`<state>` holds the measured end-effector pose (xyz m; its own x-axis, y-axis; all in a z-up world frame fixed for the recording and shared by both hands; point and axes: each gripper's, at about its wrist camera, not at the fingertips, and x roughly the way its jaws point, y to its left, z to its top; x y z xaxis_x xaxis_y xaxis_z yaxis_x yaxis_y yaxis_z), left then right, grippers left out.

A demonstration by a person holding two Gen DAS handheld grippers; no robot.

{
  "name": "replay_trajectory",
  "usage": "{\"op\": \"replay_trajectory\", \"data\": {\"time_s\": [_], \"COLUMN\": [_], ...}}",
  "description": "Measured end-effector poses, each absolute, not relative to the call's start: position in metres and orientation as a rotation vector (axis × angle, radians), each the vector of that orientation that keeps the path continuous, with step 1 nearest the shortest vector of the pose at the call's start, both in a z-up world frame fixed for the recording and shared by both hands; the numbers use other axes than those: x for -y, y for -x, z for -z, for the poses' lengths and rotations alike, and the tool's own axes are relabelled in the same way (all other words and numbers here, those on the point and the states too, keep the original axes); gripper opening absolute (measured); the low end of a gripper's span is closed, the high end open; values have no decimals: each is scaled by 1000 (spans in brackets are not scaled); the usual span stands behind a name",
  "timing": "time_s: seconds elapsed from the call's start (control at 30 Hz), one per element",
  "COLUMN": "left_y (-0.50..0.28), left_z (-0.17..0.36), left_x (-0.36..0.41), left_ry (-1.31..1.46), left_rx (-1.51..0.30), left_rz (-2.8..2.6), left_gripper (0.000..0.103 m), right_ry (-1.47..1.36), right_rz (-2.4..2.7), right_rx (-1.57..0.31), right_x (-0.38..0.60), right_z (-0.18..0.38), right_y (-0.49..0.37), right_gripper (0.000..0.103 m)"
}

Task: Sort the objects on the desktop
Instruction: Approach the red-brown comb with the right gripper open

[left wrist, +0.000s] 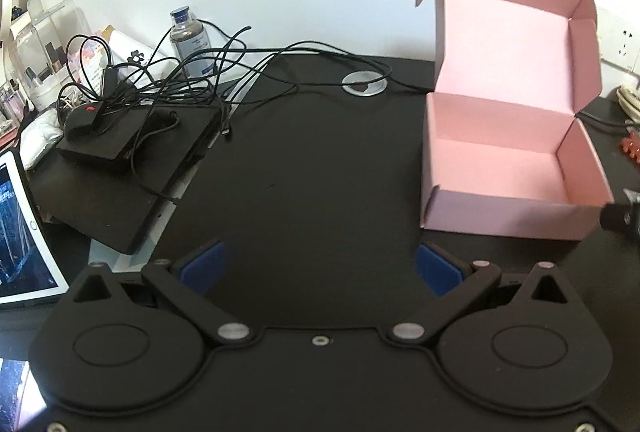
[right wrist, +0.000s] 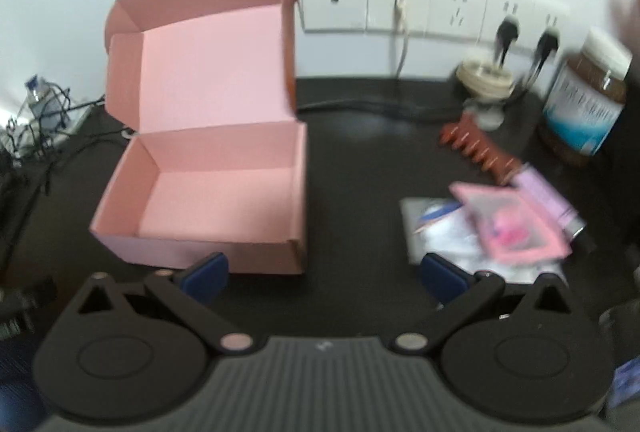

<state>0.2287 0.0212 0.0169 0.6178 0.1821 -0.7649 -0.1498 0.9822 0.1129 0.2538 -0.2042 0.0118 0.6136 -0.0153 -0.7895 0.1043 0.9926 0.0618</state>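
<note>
On the black surface (right wrist: 360,172) sits the pink box (right wrist: 208,192), lid flap up against the wall, cavity bare, cardboard clean and uncrushed. Right of it, well apart, a loose pile: pink packet (right wrist: 512,228) atop white sachets (right wrist: 448,236), a red hair claw (right wrist: 476,148) behind, brown jar (right wrist: 584,104) beyond. Right tongs (right wrist: 324,276) released, blue pads spread, nothing between them, aimed between box and pile. Left tongs (left wrist: 320,268) likewise released, over bare surface; tangled cables (left wrist: 180,80) farther left. Likely step: fetch the top packet first. Approach low, pinch one edge; thin film may slip, so close fully before lifting.
</note>
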Motion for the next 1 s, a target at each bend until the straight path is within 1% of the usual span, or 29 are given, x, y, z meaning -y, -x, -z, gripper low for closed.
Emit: {"op": "replay_trajectory", "data": {"time_s": [0.23, 0.47, 0.6, 0.83, 1.0], "left_y": [-231, -237, -242, -248, -249], "left_z": [-11, -6, -3, 4, 1], "left_x": [-33, -29, -23, 5, 23], "left_ry": [-43, -43, -41, -56, -31], "left_rx": [-895, -906, -910, -922, -917], "left_rz": [-184, -170, -157, -115, -63], "left_gripper": [103, 103, 103, 103, 103], "right_ry": [-42, 43, 86, 75, 53], "right_rz": [45, 38, 59, 96, 132], "right_rx": [-912, -884, -874, -838, -845], "right_x": [183, 187, 205, 250, 276], "right_z": [-6, -6, -2, -1, 0], "right_y": [-254, -241, -231, -215, -207], "right_gripper": [102, 102, 102, 102, 102]}}
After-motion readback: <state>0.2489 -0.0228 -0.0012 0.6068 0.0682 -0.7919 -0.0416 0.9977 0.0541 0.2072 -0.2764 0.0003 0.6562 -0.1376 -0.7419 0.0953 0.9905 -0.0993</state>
